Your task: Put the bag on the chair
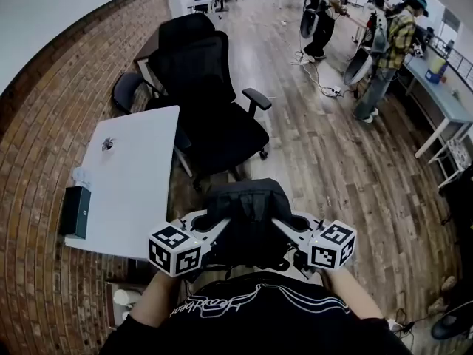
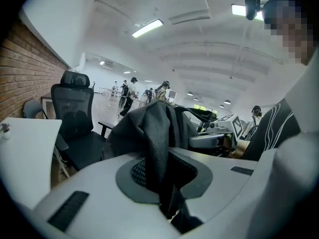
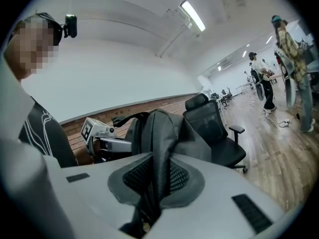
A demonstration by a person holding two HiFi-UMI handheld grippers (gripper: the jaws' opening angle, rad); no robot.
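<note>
**Bag up in both grippers, chair waits in front**

Bag (image 1: 247, 211) is black & soft. It hangs in the air on the near side of the chair (image 1: 214, 120), close to the person's chest, not touching the chair. L gripper (image 1: 222, 226) is pinched tight on a mesh strap (image 2: 158, 148) of the bag. R gripper (image 1: 279, 226) is pinched tight on a second strap (image 3: 160, 166) on the bag's other side. Nothing looks like it's slipping.

Job now, I think: carry the bag over & set it on the seat (image 1: 233, 135).
- Keep both pinches tight & move both hands together, so the bag doesn't tip or swing.
- Lift it over the seat's near edge w/o bumping the armrest (image 1: 256, 98) on the side away from the desk (image 1: 140, 168).
- One wheel shows under the chair, so a hard bump could prob push it away.
- Aim for the middle of the seat, up near the backrest.
- Lower till the seat takes the weight, then let go.

Hard to see:
- The bag's bottom is hidden under the grippers & the person's shirt, so can't tell how low it hangs.
- The chair's legs are mostly hidden under the seat.
- The white desk stands just beside the chair. A dark box & a tiny thing lie on it, too small to name.
- Another dark chair right behind this one is partly covered.
</note>
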